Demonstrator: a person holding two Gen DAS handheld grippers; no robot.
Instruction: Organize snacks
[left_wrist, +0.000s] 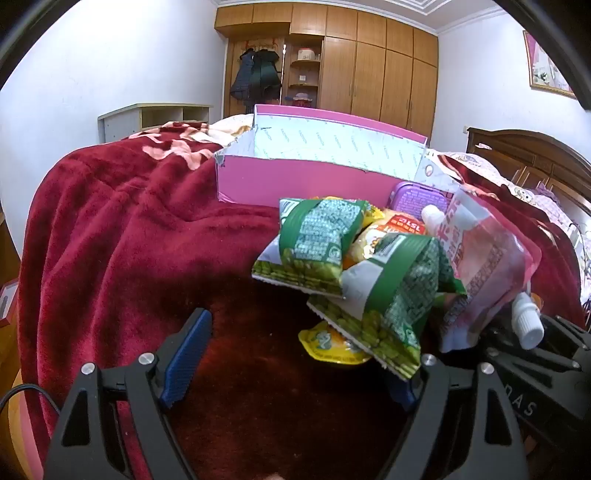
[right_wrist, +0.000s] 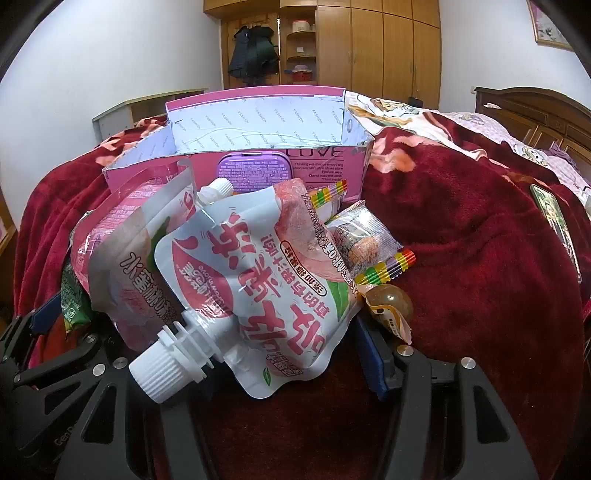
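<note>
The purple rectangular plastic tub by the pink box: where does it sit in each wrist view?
Left wrist: purple rectangular plastic tub right of centre, behind the snack pile.
Right wrist: centre, upper half, above the pouches.
Shared landmark: open pink cardboard box directly behind it.

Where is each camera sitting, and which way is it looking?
Left wrist: rides on the left gripper, looking forward and down over the red blanket at green snack packets; its open black fingers with blue pads show.
Right wrist: rides on the right gripper, looking forward and down at a pink spouted pouch lying between its fingers.
Shared: both face the pink box and the wooden wardrobe behind; both see the pouches.
</note>
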